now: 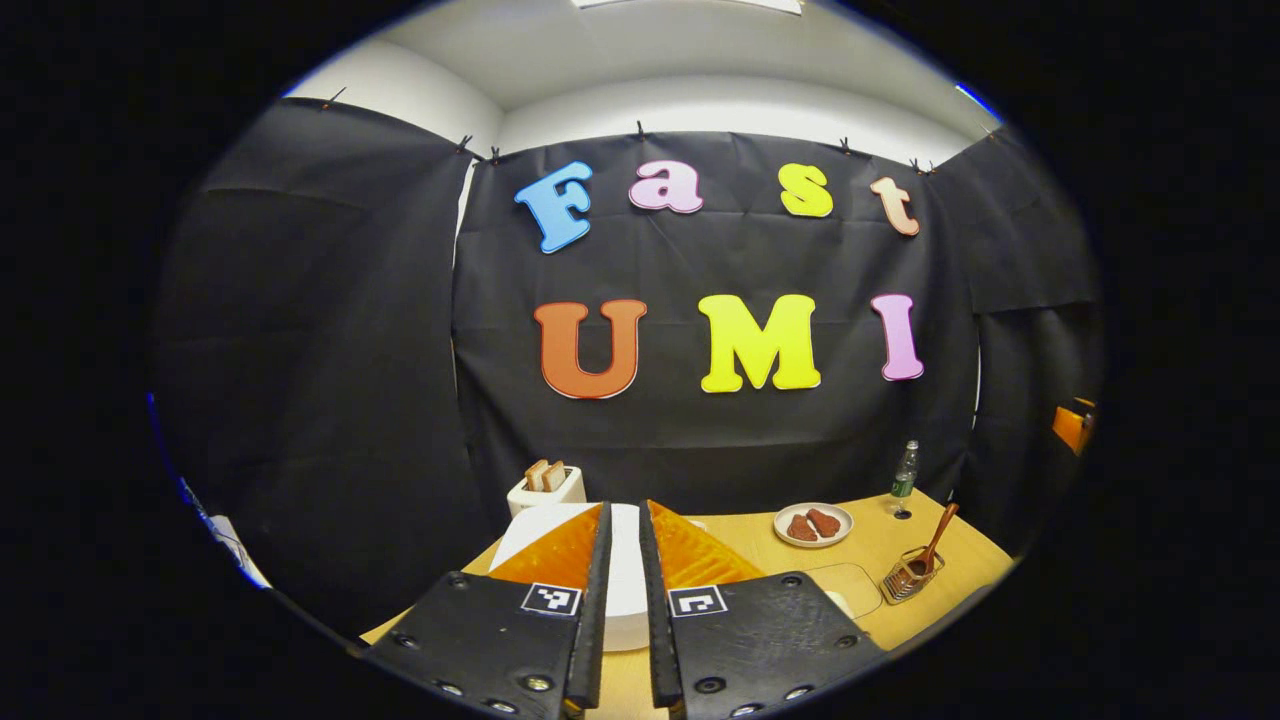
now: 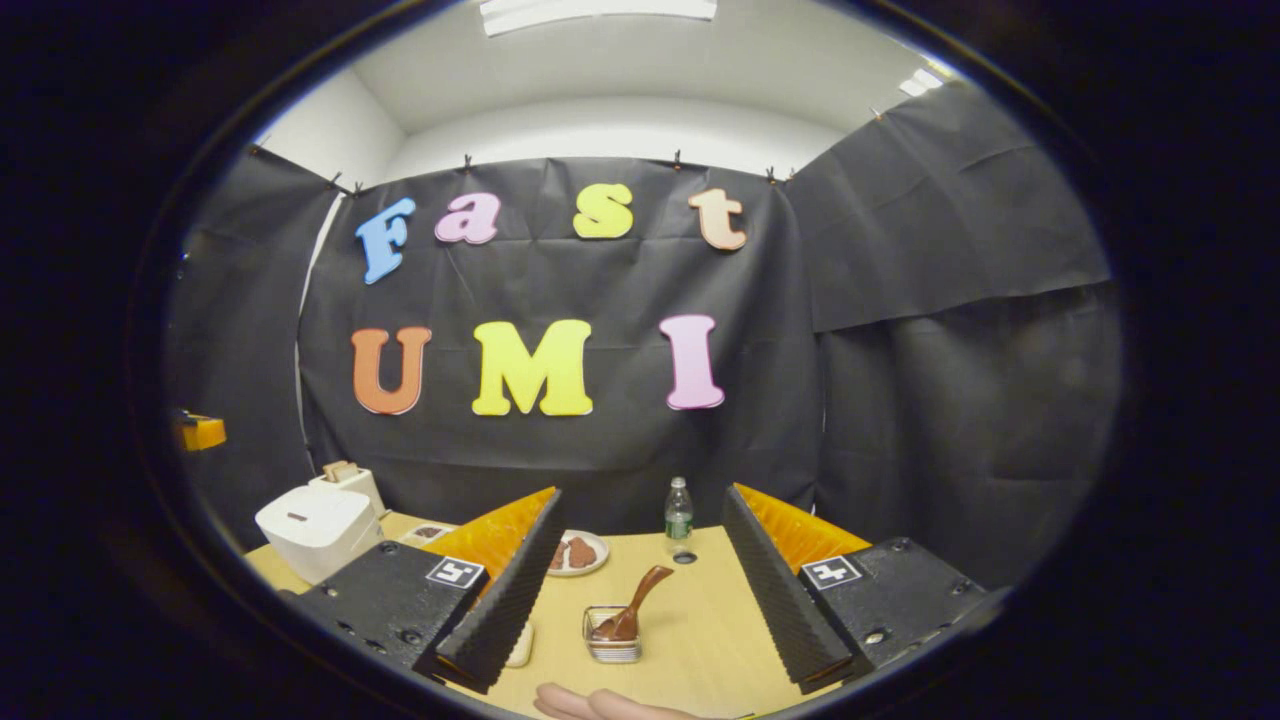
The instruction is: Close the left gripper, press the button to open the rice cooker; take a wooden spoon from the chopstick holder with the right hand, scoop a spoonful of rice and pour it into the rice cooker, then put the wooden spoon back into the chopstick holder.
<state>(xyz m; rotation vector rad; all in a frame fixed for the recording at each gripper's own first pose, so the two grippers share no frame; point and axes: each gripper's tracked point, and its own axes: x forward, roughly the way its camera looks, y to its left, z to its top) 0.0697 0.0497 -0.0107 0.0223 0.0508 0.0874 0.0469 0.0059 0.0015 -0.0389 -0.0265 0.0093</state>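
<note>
Bottle [image 2: 679, 515] label unreadable, rice cooker [image 2: 318, 527] unmarked, lid down

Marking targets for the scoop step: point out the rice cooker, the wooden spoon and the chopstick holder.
rice cooker [image 2: 318, 528], right gripper view, on its closed lid.
wooden spoon [image 2: 645, 587], right gripper view, on its handle.
chopstick holder [image 2: 612, 650], right gripper view, on its front wall.
</note>
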